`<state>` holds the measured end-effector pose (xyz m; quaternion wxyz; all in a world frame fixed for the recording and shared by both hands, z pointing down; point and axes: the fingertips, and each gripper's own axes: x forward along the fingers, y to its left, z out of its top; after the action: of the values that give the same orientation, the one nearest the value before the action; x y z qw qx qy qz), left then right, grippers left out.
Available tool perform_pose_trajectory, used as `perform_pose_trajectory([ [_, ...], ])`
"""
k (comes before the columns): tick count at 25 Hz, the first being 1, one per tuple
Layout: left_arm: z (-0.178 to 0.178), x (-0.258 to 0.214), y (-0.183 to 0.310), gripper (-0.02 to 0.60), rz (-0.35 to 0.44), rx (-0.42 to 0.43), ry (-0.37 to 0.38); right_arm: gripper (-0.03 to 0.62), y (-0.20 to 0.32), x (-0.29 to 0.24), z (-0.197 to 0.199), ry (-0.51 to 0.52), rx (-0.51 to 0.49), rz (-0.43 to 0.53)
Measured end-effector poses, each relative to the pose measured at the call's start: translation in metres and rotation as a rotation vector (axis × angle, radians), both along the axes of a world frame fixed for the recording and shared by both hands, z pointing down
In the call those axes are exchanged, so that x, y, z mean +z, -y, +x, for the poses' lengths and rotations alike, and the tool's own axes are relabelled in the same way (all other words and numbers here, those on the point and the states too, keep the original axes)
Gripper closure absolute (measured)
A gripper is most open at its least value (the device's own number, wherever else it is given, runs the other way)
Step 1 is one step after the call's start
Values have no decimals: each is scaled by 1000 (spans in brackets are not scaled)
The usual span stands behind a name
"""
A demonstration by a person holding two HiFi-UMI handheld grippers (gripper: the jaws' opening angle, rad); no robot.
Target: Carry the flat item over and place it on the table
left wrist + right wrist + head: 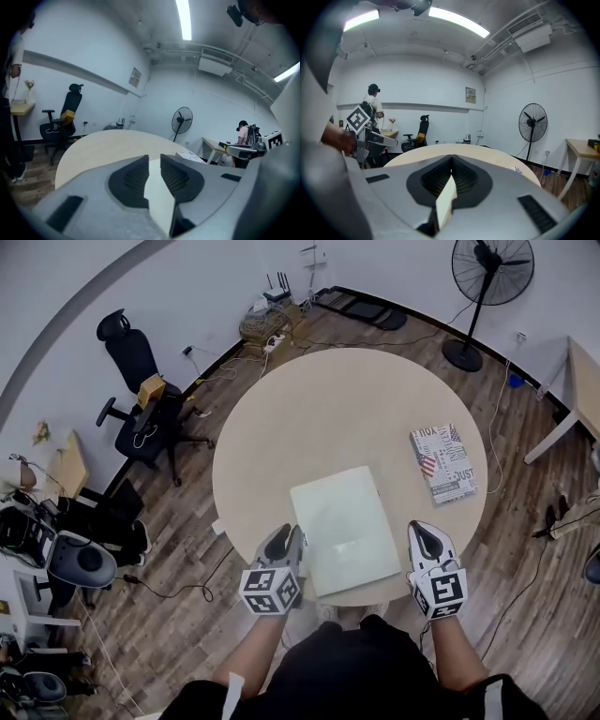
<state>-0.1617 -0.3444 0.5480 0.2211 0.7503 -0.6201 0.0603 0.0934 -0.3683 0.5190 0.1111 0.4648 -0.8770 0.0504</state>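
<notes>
The flat item is a pale, thin rectangular board lying over the near part of the round beige table, its near edge level with the table's rim. My left gripper is at the board's left edge and my right gripper at its right edge. In the left gripper view the board's pale edge fills the gap of the left gripper, whose pads press on it. In the right gripper view the right gripper is shut on the board's thin edge. I cannot tell whether the board rests on the table.
A patterned book lies on the table's right side. A black office chair stands to the left, a floor fan behind the table, and a side desk at the right. Cables run across the wooden floor.
</notes>
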Motion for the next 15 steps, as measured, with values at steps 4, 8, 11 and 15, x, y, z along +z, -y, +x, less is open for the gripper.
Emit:
perform_pose_trajectory([
  [4,6,-15,-2,574,60,37,57,597,0,-12,-4,7,-21,38],
  [8,16,-35,-4,574,153,87,141,597,3,-23,-8,-2,-39,72],
  [11,19,-41,-7,574,189,92,203,597,4,-28,-9,-26,-36,89],
  [15,16,-45,-7,574,192,90,198,597,5,-36,-13,-24,-49,100],
])
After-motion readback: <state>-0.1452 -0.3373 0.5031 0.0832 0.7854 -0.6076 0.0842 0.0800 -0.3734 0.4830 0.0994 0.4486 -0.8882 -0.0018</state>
